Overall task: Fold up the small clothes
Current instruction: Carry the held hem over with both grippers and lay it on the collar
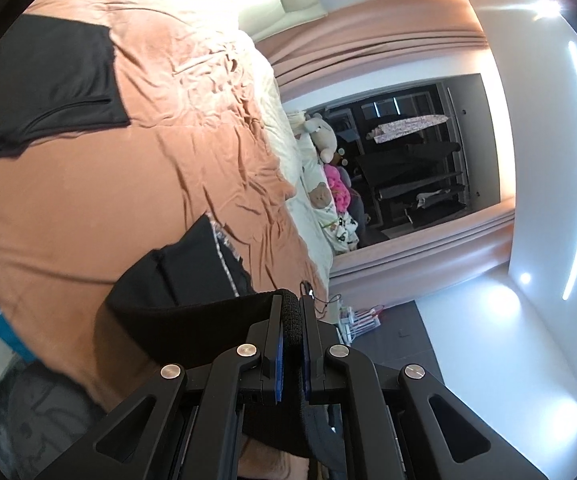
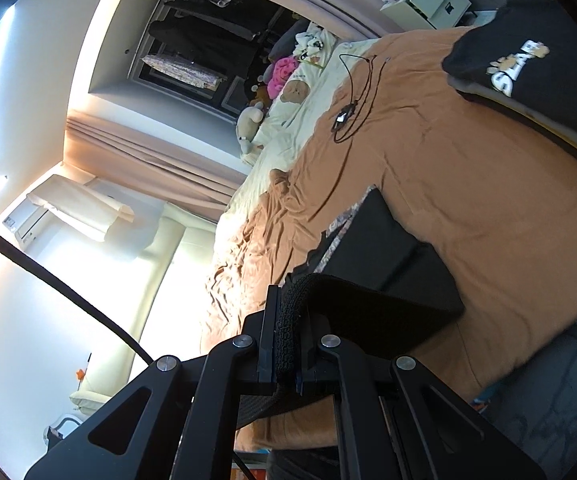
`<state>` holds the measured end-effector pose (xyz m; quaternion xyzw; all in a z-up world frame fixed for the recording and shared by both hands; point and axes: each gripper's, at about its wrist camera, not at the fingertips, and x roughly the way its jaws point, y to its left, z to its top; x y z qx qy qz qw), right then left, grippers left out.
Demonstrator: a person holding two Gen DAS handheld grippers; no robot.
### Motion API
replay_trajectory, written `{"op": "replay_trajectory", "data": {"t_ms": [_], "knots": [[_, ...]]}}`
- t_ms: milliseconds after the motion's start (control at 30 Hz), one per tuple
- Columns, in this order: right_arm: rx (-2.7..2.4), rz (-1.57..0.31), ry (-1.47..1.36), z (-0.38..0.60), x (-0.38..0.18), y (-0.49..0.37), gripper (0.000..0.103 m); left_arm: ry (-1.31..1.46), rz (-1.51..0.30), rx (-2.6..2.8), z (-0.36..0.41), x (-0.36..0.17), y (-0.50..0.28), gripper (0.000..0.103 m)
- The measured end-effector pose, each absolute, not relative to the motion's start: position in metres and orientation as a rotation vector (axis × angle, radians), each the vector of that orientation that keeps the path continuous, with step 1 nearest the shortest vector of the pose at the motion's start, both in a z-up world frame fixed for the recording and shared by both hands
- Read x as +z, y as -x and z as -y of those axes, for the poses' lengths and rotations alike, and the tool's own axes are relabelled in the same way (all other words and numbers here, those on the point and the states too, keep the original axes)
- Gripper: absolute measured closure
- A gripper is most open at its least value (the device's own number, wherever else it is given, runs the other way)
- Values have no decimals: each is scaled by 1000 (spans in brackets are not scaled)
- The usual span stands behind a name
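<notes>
Nearest the lens, L side: your left gripper (image 1: pixel 291 312) is clamped on the thick ribbed edge of the black garment (image 1: pixel 176 280), pads pressed tight w/ fabric bunched between. R side matches: your right gripper (image 2: pixel 290 304) is clamped on the same ribbed band of that garment (image 2: pixel 372 252). The cloth spans between both grips, lifted at the held edge, its far part draped on the orange bedspread (image 1: pixel 148 184) over an earlier-stacked dark piece w/ a patterned trim. Judgement: the two-corner hold keeps the edge taut and level so it can be carried over for a fold; fold itself not yet done. Another black piece (image 1: pixel 44 80) lies flat, well apart, toward the far side of the bed, prob. already finished. A black printed cushion (image 2: pixel 520 60) and a thin cord (image 2: pixel 352 96) sit clear of the work area. Risk: uneven pull skews the fold line.
</notes>
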<state>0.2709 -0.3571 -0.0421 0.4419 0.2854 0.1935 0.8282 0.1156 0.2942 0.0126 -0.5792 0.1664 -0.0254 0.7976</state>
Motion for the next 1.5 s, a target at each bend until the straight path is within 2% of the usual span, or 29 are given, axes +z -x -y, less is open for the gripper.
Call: {"op": "replay_trajectory", "data": {"t_ms": [600,1167,1500], "knots": [[349,-722,-984,343,-39,-403,101,1245,-448,45,-314,1,-243,97],[306,-896,-957,318,-76,-537,101,1254,-639,177,-339,-68,-359,97],[256,-961,-946,316,-97,-582,101,1227,-726,260,-356,-107,-417,97]]}}
